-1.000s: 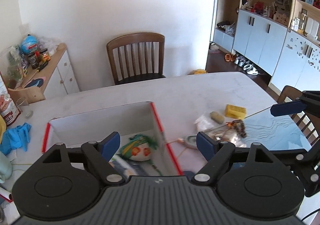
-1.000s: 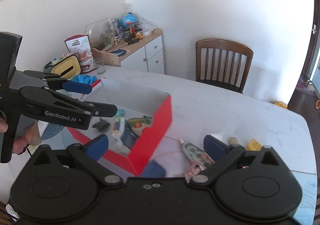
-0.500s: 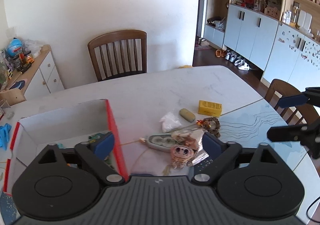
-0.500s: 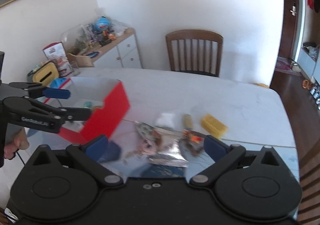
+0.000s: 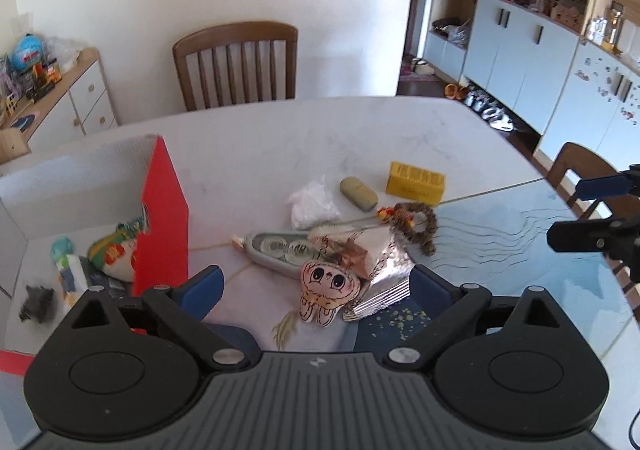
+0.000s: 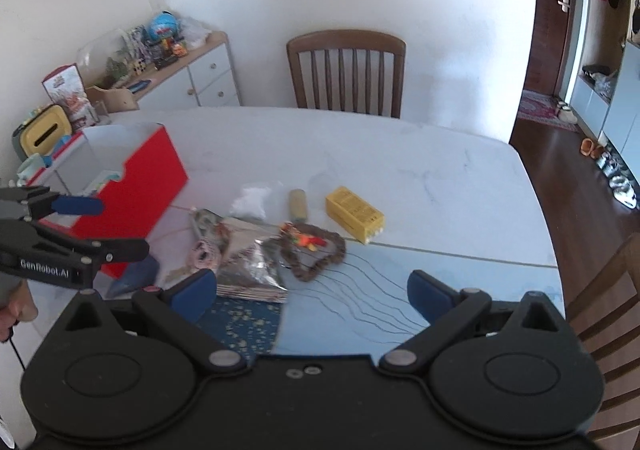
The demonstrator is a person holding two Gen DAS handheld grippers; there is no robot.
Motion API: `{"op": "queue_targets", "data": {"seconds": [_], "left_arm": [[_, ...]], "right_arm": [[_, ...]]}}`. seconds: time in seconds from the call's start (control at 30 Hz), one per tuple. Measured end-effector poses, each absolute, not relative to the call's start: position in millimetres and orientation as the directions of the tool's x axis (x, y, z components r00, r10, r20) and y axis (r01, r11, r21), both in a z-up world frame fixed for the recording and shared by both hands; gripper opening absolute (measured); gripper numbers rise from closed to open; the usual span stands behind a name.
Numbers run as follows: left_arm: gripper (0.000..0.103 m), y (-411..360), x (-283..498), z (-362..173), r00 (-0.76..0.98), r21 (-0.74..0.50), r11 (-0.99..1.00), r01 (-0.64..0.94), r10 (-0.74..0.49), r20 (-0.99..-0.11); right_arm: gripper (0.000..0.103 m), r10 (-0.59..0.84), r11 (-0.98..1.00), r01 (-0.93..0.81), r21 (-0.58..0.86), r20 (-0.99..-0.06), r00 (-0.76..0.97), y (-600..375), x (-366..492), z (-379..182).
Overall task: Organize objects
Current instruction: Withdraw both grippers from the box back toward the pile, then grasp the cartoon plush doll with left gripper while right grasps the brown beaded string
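A red and white box (image 5: pixel 164 210) stands on the table's left with several items inside; it also shows in the right wrist view (image 6: pixel 136 178). Loose items lie in a cluster to its right: a cartoon plush tag (image 5: pixel 326 286), a silver foil packet (image 5: pixel 380 270), a grey case (image 5: pixel 276 250), a bead string (image 5: pixel 416 218), a yellow box (image 5: pixel 416 184), an olive oval piece (image 5: pixel 358 194) and a white bag (image 5: pixel 312 202). My left gripper (image 5: pixel 316 286) is open above the plush tag. My right gripper (image 6: pixel 310 290) is open above the blue mat, near the foil packet (image 6: pixel 252 270).
A wooden chair (image 5: pixel 236 62) stands behind the table and another (image 5: pixel 576 170) at its right. A sideboard (image 6: pixel 176 78) with clutter is at the far left. A blue patterned mat (image 6: pixel 380 290) covers the near table edge. Cabinets (image 5: pixel 520 50) line the right wall.
Both grippers have swung right, away from the box and towards the loose cluster. Both stay open and empty.
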State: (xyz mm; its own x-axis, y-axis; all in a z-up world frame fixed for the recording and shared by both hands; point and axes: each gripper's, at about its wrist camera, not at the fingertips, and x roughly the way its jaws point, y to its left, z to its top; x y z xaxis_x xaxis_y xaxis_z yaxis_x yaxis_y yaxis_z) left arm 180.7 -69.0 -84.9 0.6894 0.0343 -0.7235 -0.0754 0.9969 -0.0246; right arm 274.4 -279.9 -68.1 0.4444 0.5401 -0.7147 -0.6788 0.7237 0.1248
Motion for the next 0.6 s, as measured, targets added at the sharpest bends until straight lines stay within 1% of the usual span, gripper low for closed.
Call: {"op": "queue_targets", "data": {"seconds": [0.2, 0.37, 0.6], "left_arm": [[0.100, -72, 195, -115, 0.673, 0.014, 0.994, -0.109, 0.084, -0.734], [0.100, -67, 207, -133, 0.658, 0.001, 0.991, -0.135, 0.090, -0.747], [0.100, -65, 216, -147, 0.655, 0.035, 0.992, -0.124, 0.108, -0.748]], "right_arm": [[0.100, 0.519, 0.742, -0.659, 0.125, -0.729, 0.446, -271, 299, -96], [0.098, 0.495, 0.758, -0.641, 0.118, -0.744, 0.448, -259, 319, -118], [0.094, 0.469, 0.776, -0.619, 0.122, -0.768, 0.437, -243, 346, -142]]}}
